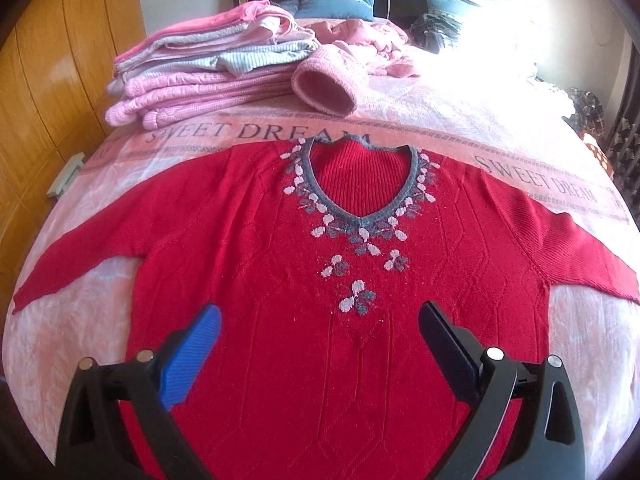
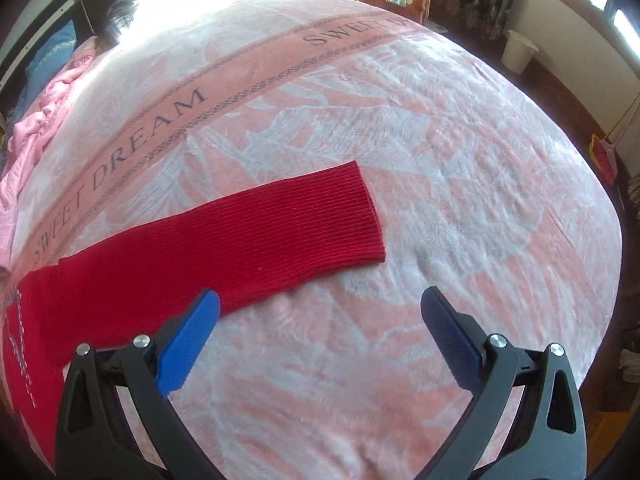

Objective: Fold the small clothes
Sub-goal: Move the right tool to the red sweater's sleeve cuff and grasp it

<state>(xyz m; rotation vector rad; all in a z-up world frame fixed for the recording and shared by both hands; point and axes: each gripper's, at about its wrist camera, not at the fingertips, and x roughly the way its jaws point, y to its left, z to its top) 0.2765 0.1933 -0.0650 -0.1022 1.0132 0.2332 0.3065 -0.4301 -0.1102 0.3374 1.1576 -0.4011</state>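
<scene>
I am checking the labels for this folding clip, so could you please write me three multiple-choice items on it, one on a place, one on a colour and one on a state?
1. Where is the stack of folded clothes, seen from the left wrist camera?
A. Beyond the sweater, toward the headboard, on the left
B. On the floor by the window
C. On top of the sweater's front

2. What colour is the trim on the sweater's neckline?
A. Yellow
B. Grey
C. Black

3. How does the sweater lie?
A. Rolled into a ball
B. Folded in half
C. Spread flat, sleeves out

Answers:
1. A: the stack of folded clothes sits on the bed past the red sweater.
2. B: the neckline trim is grey.
3. C: the sweater's body is flat and the right sleeve lies stretched out; the left gripper and right gripper hold nothing, jaws apart.
</scene>
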